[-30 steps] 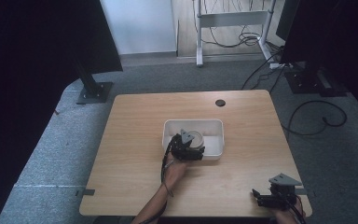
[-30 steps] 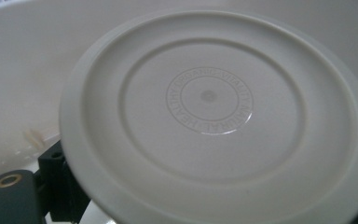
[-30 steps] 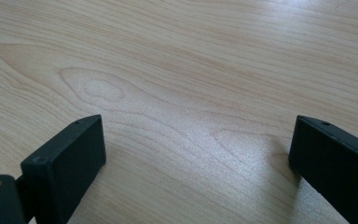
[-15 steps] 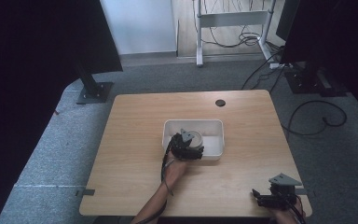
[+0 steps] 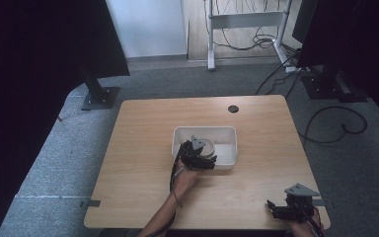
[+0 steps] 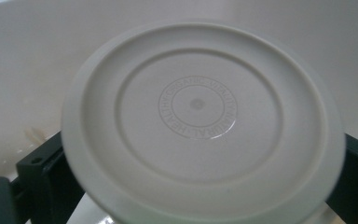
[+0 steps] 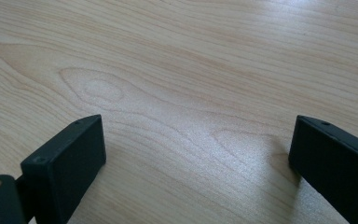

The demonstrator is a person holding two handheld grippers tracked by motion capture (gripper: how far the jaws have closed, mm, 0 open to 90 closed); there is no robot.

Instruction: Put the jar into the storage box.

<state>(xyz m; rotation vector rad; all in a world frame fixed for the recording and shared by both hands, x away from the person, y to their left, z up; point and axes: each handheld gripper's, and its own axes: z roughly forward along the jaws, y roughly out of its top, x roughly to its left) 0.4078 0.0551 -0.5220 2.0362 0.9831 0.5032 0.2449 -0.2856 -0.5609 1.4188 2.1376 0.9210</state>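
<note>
High view: left hand-held gripper point(image 5: 200, 159) unmoved since earlier.

Wooden table point(image 5: 143, 123) on grey carpet point(image 5: 44, 168)

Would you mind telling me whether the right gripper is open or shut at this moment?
Open. In its own view the right gripper has its two black jaws spread wide, with bare wooden table between them and nothing held.

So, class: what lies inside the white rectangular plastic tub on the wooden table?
Inside the white rectangular plastic tub is a round white plastic lid, flanked by the left tongs. The lid and tongs hide whatever lies beneath.
</note>
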